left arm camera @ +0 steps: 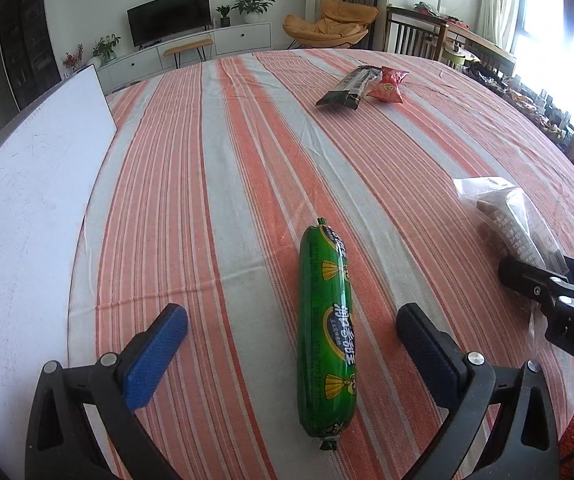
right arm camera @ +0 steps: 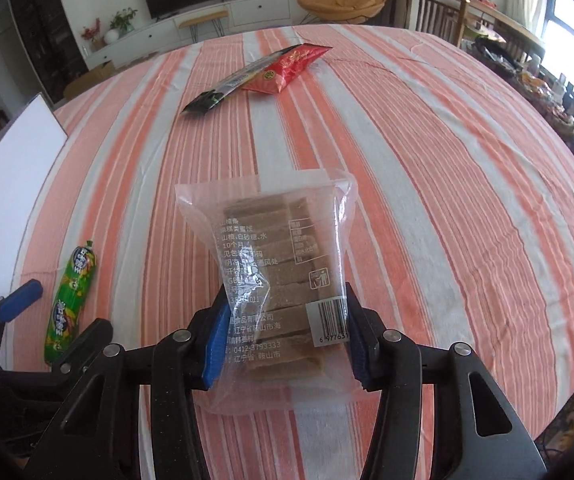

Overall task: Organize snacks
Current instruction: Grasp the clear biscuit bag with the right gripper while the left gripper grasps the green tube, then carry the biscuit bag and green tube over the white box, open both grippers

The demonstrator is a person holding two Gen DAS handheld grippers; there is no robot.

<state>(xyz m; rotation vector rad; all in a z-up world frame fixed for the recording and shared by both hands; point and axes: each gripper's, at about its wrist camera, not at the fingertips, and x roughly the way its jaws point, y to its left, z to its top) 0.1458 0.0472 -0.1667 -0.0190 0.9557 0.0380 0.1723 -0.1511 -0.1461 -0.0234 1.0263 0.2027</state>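
Clear bag of brown bars [right arm camera: 283, 276]: pinched between the 2 blue pads of the right hand-held gripper [right arm camera: 287, 340], one pad on each side of the bag's lower half. White printed text and a barcode face the camera. The bag's upper end points away from the hand-held gripper, over the striped cloth [right arm camera: 427, 200] of the worktop; whether its underside touches the cloth cannot be told. In the left wrist view the same bag [left arm camera: 503, 216] shows at the right edge, with the right hand-held gripper [left arm camera: 535, 284] clamped on its near end.

Green sausage [left arm camera: 327, 332]: lies flat on the cloth, to the left of the clear bag and well apart from it. Its long axis runs away from the camera. It sits between the 2 fingers of the left hand-held gripper [left arm camera: 291, 340], which are spread wide; neither pad touches it. From the right wrist the sausage [right arm camera: 71, 300] shows at lower left, with a blue pad of the left hand-held gripper [right arm camera: 21, 300] just beside it.

Beyond the clear bag, well apart: a dark long packet [right arm camera: 239, 80] and a red packet [right arm camera: 287, 70], touching, the red one on the dark packet's right.

Far left of the clear bag: a white board [left arm camera: 27, 200] lies along the cloth's left edge.
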